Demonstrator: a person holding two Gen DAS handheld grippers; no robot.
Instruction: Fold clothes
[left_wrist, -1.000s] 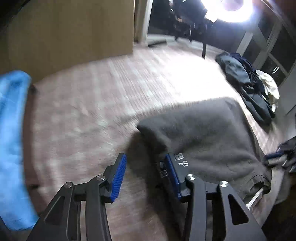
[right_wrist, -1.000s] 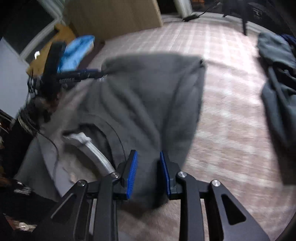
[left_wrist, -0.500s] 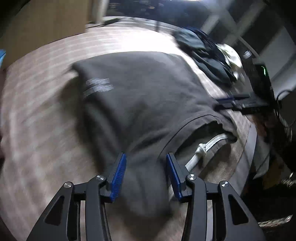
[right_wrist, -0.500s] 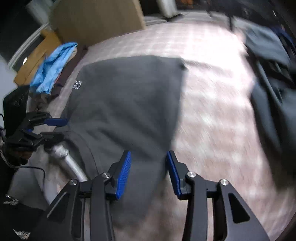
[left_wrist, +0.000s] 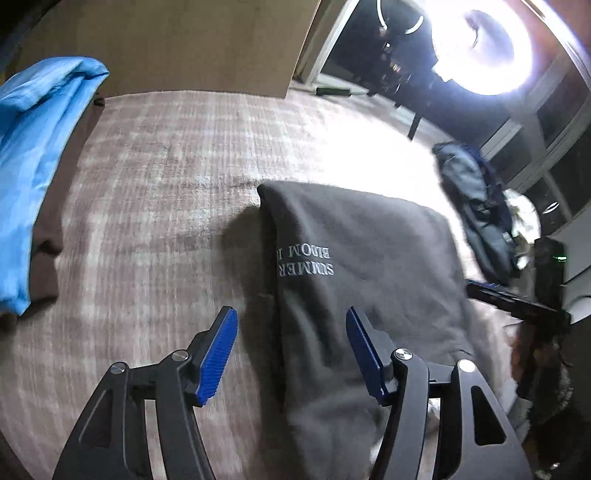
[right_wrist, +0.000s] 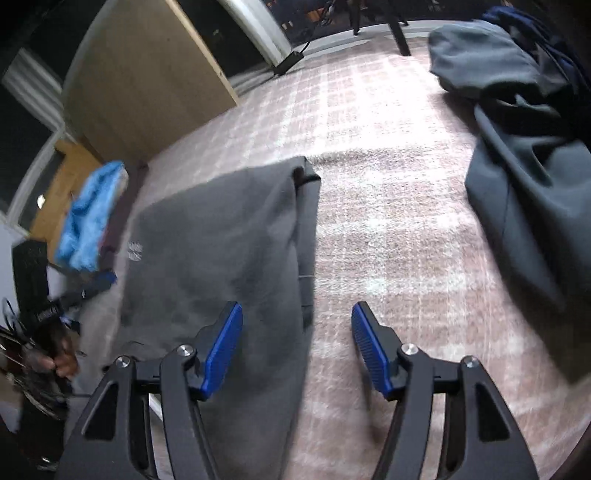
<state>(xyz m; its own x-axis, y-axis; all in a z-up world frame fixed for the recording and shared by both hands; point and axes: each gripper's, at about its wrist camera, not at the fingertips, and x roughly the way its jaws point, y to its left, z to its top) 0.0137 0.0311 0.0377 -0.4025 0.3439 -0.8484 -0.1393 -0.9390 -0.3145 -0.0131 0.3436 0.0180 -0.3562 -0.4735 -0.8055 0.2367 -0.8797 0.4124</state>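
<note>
Two clothes heaps (left_wrist: 476, 214) (left_wrist: 33, 155) beside sweatshirt (left_wrist: 369, 266)

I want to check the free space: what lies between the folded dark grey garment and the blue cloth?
Only bare checked carpet between the grey garment and the blue cloth, seen in the left wrist view.

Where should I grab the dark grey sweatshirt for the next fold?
Grip the dark grey sweatshirt at its two near corners, coming from above. The left gripper straddles its left folded edge and the right gripper its right edge; both have just been opening, with cloth below them, not pinched.
</note>
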